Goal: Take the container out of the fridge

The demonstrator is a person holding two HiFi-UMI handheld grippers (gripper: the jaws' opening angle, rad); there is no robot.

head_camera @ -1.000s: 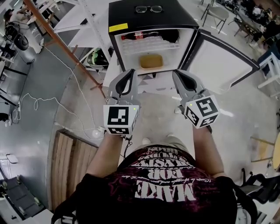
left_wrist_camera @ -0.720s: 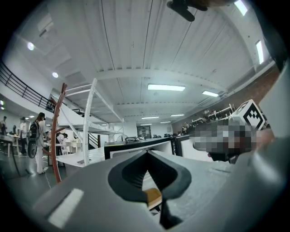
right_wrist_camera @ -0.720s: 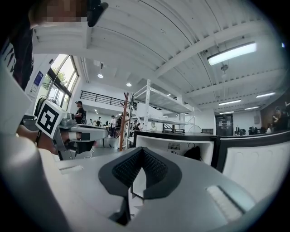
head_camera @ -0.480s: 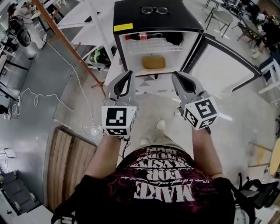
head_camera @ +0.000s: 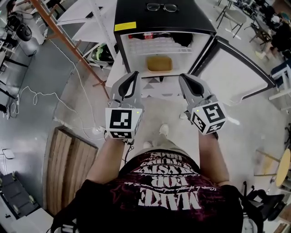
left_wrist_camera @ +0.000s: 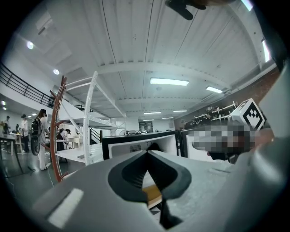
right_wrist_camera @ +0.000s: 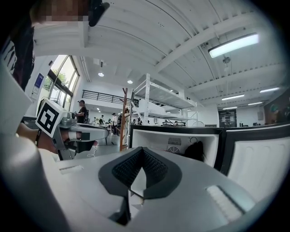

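Looking down through the head view, I see the container (head_camera: pixel 159 63) lying inside the open fridge (head_camera: pixel 163 20), on the shelf below the white wire rack. It sits ahead of both tongs and roughly midway between them, clear of either. The left tongs (head_camera: pixel 134 75) are held at the left of the fridge opening with their tips pressed together and nothing between them. Their own view confirms it, the dark pads of the left tongs (left_wrist_camera: pixel 146 152) meeting at a point. The container (left_wrist_camera: pixel 152 195) shows there only as a yellowish sliver past the pads. The right tongs (head_camera: pixel 184 76) hang at the right of the opening, just by the hinge side of the open door (head_camera: pixel 236 68). They are equally pinched shut and empty, as the right tongs (right_wrist_camera: pixel 142 148) show in their own view. The container is a shallow tub, rectangular with rounded corners, tan to mustard in colour; I cannot tell what it holds. A pair of glasses (head_camera: pixel 162 7) rests on the fridge's black top. Compared with a second ago, the container has not moved from its shelf and both tongs remain closed. A shoe (head_camera: pixel 163 129) has come forward on the floor between the arms, and the fridge fills slightly more of the frame.
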